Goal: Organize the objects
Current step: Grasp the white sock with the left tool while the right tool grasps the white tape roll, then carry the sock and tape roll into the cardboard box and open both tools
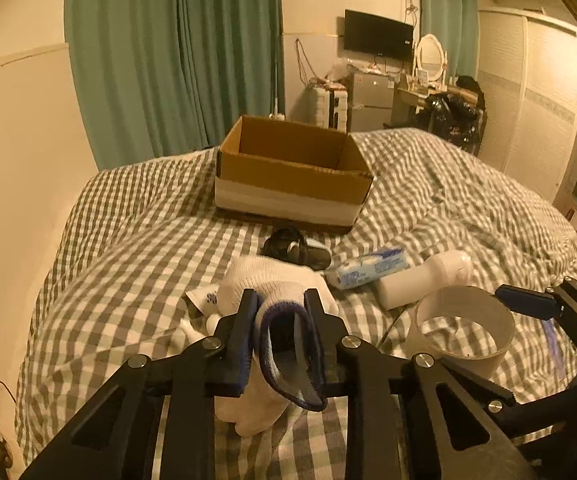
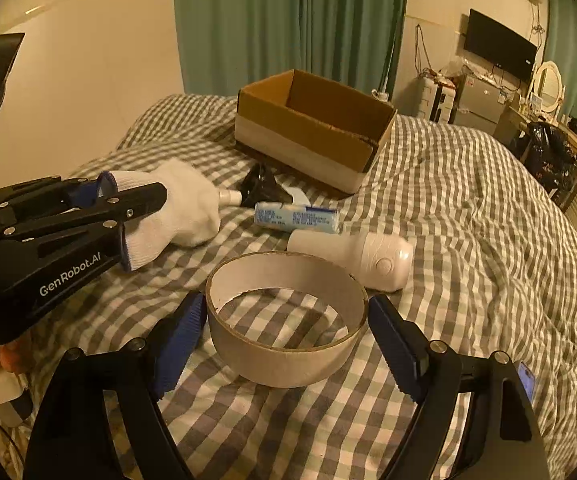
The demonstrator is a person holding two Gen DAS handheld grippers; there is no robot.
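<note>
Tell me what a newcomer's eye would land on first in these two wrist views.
Probably the left gripper, shut on the blue cuff of a white knit glove near the front of the checked bedspread. Next, the right gripper, open with its blue pads on either side of a cardboard ring lying flat. Behind both sits an open cardboard box, no contents visible.
</note>
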